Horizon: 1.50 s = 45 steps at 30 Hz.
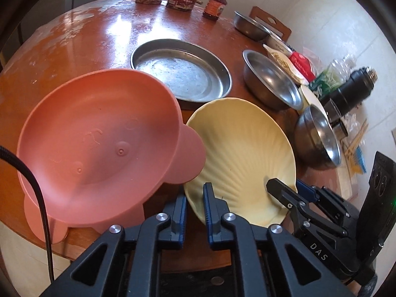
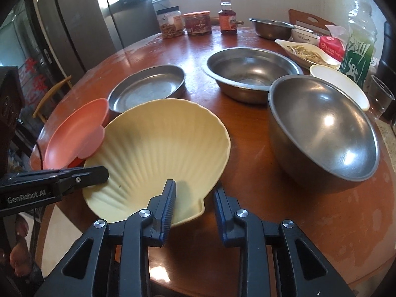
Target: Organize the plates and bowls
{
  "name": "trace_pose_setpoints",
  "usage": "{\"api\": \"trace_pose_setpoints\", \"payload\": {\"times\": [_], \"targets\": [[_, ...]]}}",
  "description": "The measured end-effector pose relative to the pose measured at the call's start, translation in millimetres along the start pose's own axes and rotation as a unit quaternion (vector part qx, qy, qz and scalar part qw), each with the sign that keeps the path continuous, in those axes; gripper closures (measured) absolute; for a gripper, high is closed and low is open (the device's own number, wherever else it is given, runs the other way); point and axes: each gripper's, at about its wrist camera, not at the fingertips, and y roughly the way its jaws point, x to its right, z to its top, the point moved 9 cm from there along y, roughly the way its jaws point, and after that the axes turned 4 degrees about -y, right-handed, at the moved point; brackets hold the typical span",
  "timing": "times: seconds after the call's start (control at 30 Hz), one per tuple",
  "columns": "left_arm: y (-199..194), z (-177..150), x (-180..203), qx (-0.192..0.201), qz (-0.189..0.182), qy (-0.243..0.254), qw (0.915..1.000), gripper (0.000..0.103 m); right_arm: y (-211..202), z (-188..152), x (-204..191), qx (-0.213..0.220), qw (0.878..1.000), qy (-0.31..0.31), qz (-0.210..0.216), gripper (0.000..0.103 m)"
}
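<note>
A cream shell-shaped plate (image 1: 245, 148) sits tilted at the near edge of the round table, its rim against a pink bear-shaped bowl (image 1: 99, 138) on its left. My left gripper (image 1: 195, 195) is shut on the shell plate's near-left rim. My right gripper (image 2: 194, 193) is open: its left finger lies inside the shell plate (image 2: 163, 143), its right finger outside over the table. The pink bowl (image 2: 74, 133) shows at the left in the right wrist view. Behind are a flat steel pan (image 1: 183, 69) and steel bowls (image 2: 321, 126), (image 2: 250, 71).
The red-brown table (image 2: 309, 212) also holds jars and a sauce bottle (image 2: 227, 19) at the back, another steel bowl (image 2: 271, 27), white dishes with food (image 2: 309, 52), a green bottle (image 2: 358, 42) and a plastic cup (image 2: 378, 96) on the right. A fridge stands behind on the left.
</note>
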Motion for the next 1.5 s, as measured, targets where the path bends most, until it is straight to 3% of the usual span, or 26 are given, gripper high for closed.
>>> {"api": "trace_pose_setpoints", "payload": {"times": [0.23, 0.6, 0.93, 1.13, 1.33, 1.5], "targets": [[-13, -11, -10, -0.011, 0.008, 0.028, 0.9995, 0.09, -7, -13, -19, -0.015, 1.0, -0.012, 0.008, 0.072], [-25, 9, -54, -0.007, 0.056, 0.038, 0.9977, 0.086, 2, -2, -67, -0.026, 0.998, -0.035, 0.042, 0.07], [-30, 22, -68, -0.013, 0.066, 0.057, 0.9961, 0.086, 9, 2, -87, -0.043, 0.996, -0.037, 0.063, 0.068], [-29, 22, -65, -0.013, 0.059, 0.058, 0.9965, 0.086, 10, 1, -83, -0.045, 0.997, -0.028, 0.055, 0.062], [-32, 22, -65, -0.007, 0.056, 0.053, 0.997, 0.086, 8, 3, -81, -0.04, 0.998, -0.021, 0.054, 0.049], [-41, 23, -66, 0.006, 0.054, 0.047, 0.9975, 0.071, 3, 4, -74, -0.031, 0.998, -0.014, 0.047, 0.048]]}}
